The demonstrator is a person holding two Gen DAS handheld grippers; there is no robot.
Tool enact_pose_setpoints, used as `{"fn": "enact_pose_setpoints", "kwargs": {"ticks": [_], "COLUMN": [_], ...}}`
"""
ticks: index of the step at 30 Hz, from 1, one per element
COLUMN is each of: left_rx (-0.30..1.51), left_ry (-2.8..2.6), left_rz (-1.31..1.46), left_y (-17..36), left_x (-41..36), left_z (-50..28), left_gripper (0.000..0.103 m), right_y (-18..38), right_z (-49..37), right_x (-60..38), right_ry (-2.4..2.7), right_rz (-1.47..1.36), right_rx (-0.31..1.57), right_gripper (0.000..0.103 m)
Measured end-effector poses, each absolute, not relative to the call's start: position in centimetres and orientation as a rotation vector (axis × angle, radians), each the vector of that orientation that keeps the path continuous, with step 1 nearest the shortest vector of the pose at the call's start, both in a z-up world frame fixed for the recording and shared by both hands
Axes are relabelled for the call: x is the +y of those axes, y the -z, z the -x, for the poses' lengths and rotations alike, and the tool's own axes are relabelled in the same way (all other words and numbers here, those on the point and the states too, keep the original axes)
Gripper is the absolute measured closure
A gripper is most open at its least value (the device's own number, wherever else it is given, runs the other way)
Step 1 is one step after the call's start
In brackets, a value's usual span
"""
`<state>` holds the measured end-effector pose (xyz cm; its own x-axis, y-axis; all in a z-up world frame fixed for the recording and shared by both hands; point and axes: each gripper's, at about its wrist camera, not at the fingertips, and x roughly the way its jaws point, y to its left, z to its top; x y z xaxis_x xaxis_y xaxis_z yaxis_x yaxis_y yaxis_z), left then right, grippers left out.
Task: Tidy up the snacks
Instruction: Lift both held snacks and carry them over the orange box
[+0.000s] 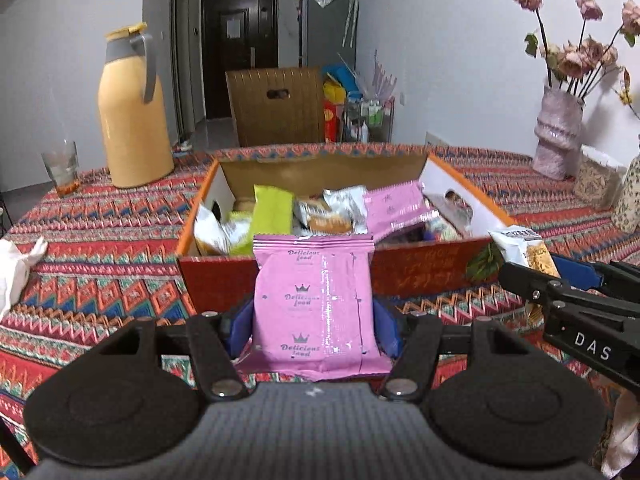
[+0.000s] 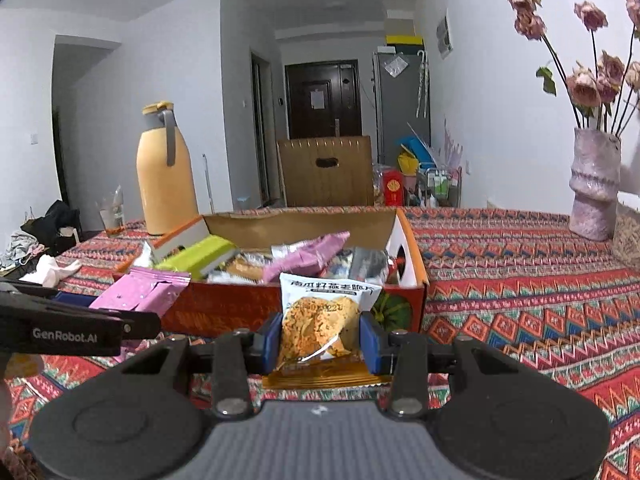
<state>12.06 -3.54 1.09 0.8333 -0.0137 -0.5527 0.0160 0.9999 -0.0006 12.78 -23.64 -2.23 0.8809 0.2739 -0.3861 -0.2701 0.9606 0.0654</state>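
Note:
My left gripper [image 1: 314,320] is shut on a pink snack packet [image 1: 316,300] printed "Delicious food", held upright just in front of the red cardboard box [image 1: 420,270]. In the right wrist view my right gripper [image 2: 320,336] is shut on a white cracker packet [image 2: 320,316] showing an orange cracker, also held before the box [image 2: 224,308]. Each gripper appears in the other's view: the right gripper [image 1: 532,276] with its cracker packet [image 1: 524,252] at the right, the left gripper [image 2: 132,320] with the pink packet [image 2: 140,294] at the left. The box holds several packets, among them a green one [image 1: 272,212] and another pink one [image 1: 396,204].
A yellow thermos jug [image 1: 134,116] and a drinking glass [image 1: 62,168] stand at the far left of the patterned tablecloth [image 1: 100,264]. A vase of dried roses [image 1: 558,132] stands far right. A white crumpled cloth [image 1: 16,272] lies at the left edge. A brown chair back [image 1: 278,104] is behind the table.

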Motion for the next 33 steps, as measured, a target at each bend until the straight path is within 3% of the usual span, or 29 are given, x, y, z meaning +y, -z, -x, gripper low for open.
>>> {"fn": "enact_pose_setpoints", "kwargs": {"ticks": [33], "left_rx": [0.446], "left_ry": [-0.072], "left_rz": [0.056], "left_y": [-6.4], "left_x": [-2.1], "left_z": [-21.5], "left_gripper": [0.040], "right_y": [-3.2], "right_z": [-22.3], "right_x": [-19.7], "right_ry": [-0.264], "right_rz": [0.004], "right_rx": [0.298], "right_gripper": [0.063]}}
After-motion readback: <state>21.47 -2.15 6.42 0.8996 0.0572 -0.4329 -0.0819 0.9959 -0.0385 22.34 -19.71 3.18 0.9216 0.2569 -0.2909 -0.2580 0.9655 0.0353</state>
